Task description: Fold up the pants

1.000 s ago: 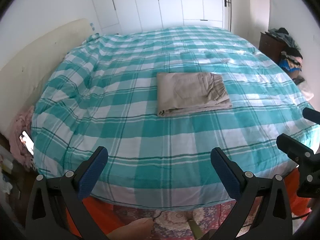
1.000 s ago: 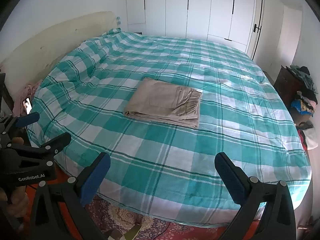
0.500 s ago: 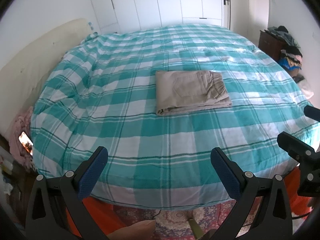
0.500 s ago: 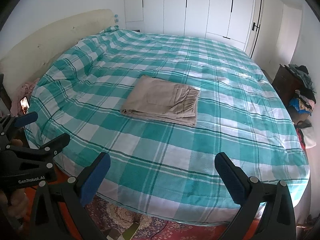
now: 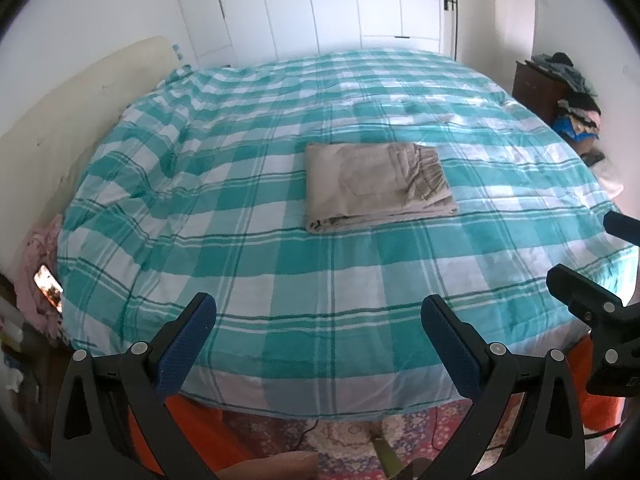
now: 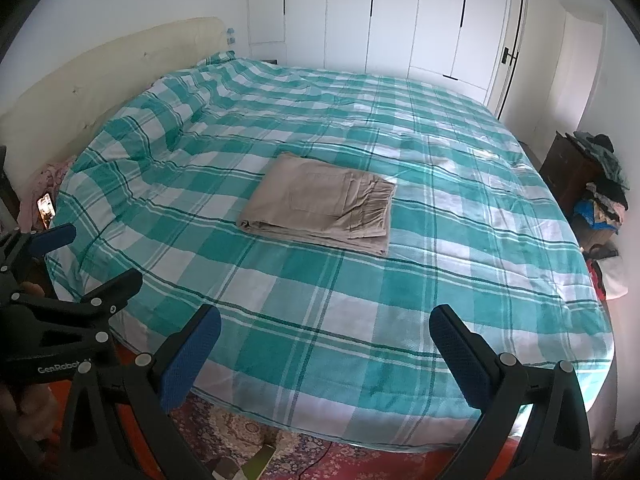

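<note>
Folded pants [image 6: 320,208] lying mid-bed [image 6: 460,264]. Both jaws spread wide, holding nothing. "GenRobot" printed on left gripper [image 6: 80,256].

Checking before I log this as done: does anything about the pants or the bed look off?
Nothing stands out. The beige pants lie folded in a compact rectangle on the checked bedspread, and the left gripper and right gripper are open, clear of them.

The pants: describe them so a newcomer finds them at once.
Find the big bed under the teal and white checked cover. Near its middle lie the pants, folded into a flat rectangle. They are the only plain beige thing on it.
</note>
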Demonstrator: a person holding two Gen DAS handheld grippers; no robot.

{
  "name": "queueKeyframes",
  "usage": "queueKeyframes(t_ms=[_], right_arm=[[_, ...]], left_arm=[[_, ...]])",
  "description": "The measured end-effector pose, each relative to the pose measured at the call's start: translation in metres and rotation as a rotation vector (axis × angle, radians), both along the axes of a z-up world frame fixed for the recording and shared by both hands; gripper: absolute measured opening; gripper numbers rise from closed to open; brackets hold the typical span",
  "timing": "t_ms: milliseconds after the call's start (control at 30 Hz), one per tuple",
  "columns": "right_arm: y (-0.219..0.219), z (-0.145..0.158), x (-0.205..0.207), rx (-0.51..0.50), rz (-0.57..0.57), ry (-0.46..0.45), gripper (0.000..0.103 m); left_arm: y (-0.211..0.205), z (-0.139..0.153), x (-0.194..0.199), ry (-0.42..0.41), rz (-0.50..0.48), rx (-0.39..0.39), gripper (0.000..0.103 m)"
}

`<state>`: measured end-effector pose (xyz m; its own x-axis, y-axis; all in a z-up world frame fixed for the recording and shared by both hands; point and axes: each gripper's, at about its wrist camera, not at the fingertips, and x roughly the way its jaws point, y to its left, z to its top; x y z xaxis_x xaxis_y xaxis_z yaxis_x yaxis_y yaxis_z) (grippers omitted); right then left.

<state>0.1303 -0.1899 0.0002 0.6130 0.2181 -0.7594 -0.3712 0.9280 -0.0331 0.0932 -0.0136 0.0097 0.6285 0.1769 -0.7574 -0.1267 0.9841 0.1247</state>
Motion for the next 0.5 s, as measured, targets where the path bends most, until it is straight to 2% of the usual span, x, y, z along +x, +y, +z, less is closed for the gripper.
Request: queueKeyframes(t_ms=[333, 500], right_arm=[[-0.0019, -0.0009, -0.0004, -0.002, -0.007, 0.005, 0.103], [-0.0020, -0.0009, -0.0001, -0.001, -0.007, 0.006, 0.103]], left_arm=[[0.0010, -0.0009, 0.0013, 0.016, -0.006, -0.013, 0.102], [0.0069, -0.0006, 0.0007, 0.009, -0.007, -0.045, 0.102]])
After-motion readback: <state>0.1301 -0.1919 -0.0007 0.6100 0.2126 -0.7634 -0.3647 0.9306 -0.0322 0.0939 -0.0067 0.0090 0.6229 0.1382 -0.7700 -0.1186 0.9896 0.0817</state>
